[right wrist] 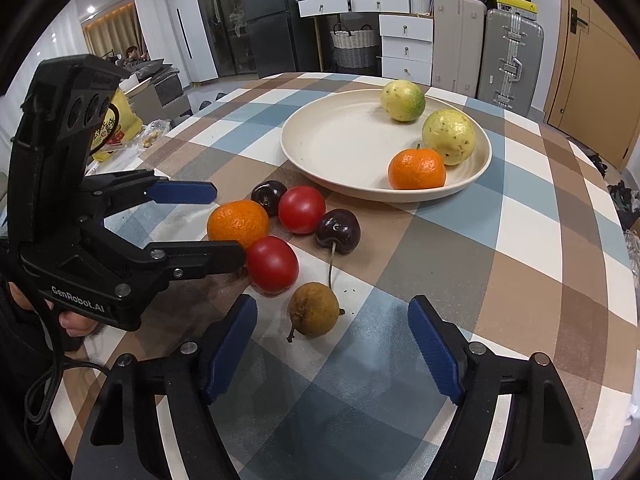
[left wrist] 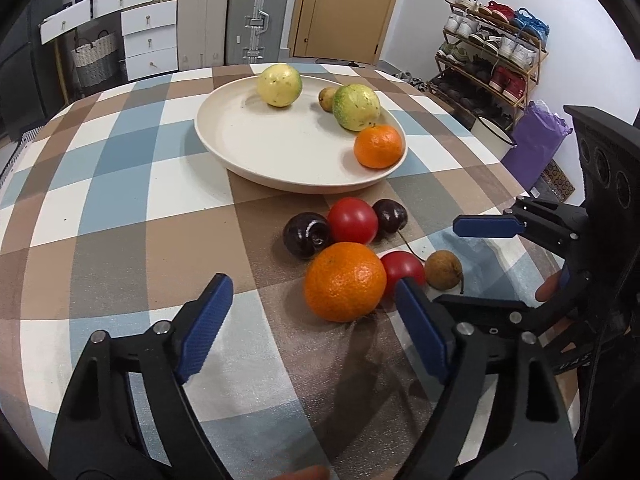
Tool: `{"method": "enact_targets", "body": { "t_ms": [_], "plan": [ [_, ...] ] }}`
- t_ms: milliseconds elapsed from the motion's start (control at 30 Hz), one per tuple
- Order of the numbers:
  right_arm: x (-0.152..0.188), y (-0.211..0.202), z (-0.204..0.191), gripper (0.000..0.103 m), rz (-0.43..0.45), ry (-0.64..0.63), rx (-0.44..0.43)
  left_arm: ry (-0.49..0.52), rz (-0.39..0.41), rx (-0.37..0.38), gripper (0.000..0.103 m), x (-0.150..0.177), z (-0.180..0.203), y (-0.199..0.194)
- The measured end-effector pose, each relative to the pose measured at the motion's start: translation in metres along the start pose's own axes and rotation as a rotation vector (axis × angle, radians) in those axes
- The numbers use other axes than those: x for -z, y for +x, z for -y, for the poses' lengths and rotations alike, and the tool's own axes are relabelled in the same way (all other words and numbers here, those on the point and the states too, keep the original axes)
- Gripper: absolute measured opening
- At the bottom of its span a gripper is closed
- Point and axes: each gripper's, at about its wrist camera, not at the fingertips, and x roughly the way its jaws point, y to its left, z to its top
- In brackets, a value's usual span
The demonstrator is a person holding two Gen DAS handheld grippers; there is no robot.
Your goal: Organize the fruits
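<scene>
A: Left to right, what lies before my left gripper (left wrist: 312,320)?

B: Its jaws stand apart, gripping nothing. The near orange (left wrist: 345,281) sits on the cloth (left wrist: 120,208) just ahead of them, closer to the right-hand pad than to the left one. It is not yet between the pads.

A: So my left tool is the nearer one to that orange?

B: Yes. Behind the orange lie two cherries (left wrist: 307,234) and a tomato (left wrist: 353,221); a second tomato (left wrist: 404,267) touches the orange on its right.

A: And my right gripper (right wrist: 332,344)?

B: Also parted and empty. The small brown fruit (right wrist: 314,309) lies just ahead, between the lines of its pads, a little left of centre. Its long axis runs slantwise, stem end toward the tool.

A: Where does the fruit go?

B: I judge it goes to the plate (right wrist: 344,140), which lies beyond the cluster and to the right in the right wrist view. It already holds two yellow-green fruits (right wrist: 402,100) and a second orange (right wrist: 417,169).
</scene>
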Motion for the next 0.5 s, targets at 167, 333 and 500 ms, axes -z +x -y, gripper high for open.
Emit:
{"method": "enact_targets", "body": {
  "t_ms": [167,333,500],
  "plan": [
    [0.0007,-0.0001,-0.0012,0.075,0.0,0.0,-0.015,0.011,-0.014,0.058,0.065,0.001,0.0038,0.0026],
    [0.0003,0.001,-0.0018,0.071,-0.001,0.0,-0.03,0.027,-0.007,0.092,0.051,0.0015,0.0088,0.0027],
    [0.0019,0.0023,-0.0028,0.065,-0.003,-0.003,-0.032,0.023,-0.004,0.08,0.037,0.0023,0.0082,0.0015]
  ]
}}
